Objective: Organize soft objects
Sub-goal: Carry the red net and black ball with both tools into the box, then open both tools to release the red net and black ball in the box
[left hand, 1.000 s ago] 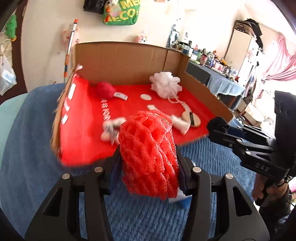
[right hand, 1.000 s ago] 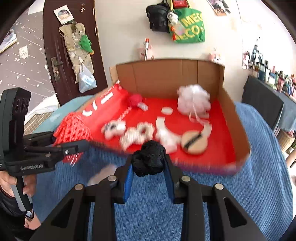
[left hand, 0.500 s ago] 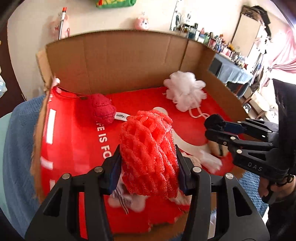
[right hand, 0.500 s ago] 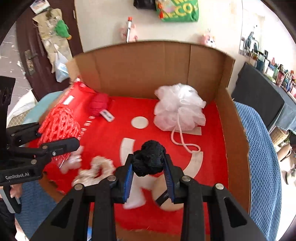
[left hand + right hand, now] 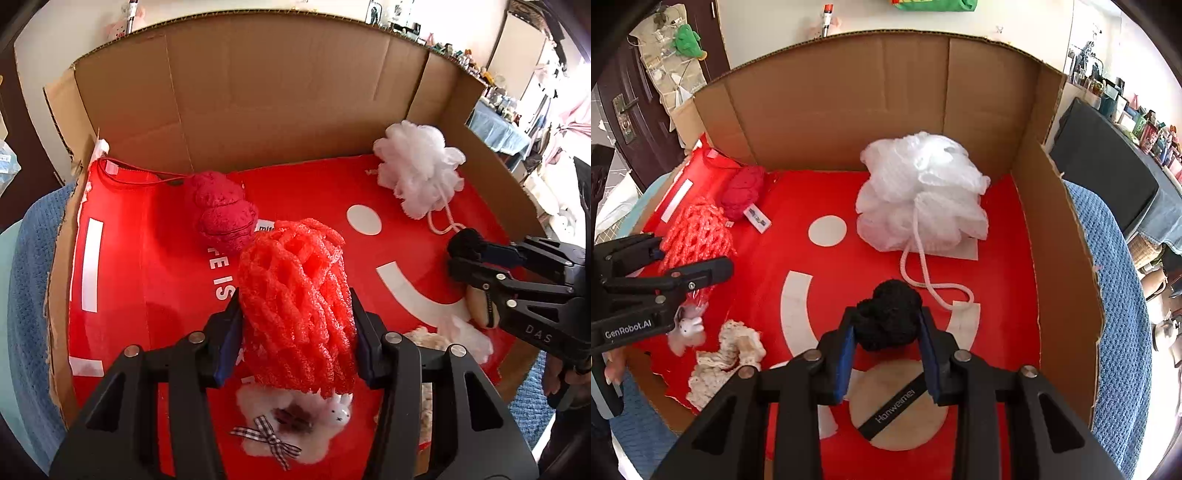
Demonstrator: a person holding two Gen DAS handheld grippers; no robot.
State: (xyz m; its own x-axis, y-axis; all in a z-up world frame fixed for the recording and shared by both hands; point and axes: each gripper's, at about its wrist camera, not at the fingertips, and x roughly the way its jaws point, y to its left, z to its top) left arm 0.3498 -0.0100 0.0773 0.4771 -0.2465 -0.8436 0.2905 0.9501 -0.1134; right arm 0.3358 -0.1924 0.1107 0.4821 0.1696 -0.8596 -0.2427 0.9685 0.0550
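Both grippers have carried their loads from over the blue blanket [image 5: 1123, 295] in over the cardboard box [image 5: 280, 92], whose red-lined floor now fills each view. Held by the left gripper [image 5: 295, 332], the orange foam net [image 5: 295, 306] hangs above the near-left floor, just this side of the dark red knitted ball [image 5: 223, 214]. Clamped narrow, the right gripper [image 5: 890, 354] pinches the black knitted ball [image 5: 890, 317] over the near-middle, above a tan round pad [image 5: 897, 410].

This looks like the placing step. Next, each gripper needs a bare red patch beneath it, a short descent, then opened jaws.

Only the left view shows the fluffy white clip with its checked bow [image 5: 280, 428] directly below the net. Only the right view shows the pad's black strap, the cream lace scrunchie [image 5: 724, 362] and the full white bath pouf [image 5: 923, 192] with its cord.
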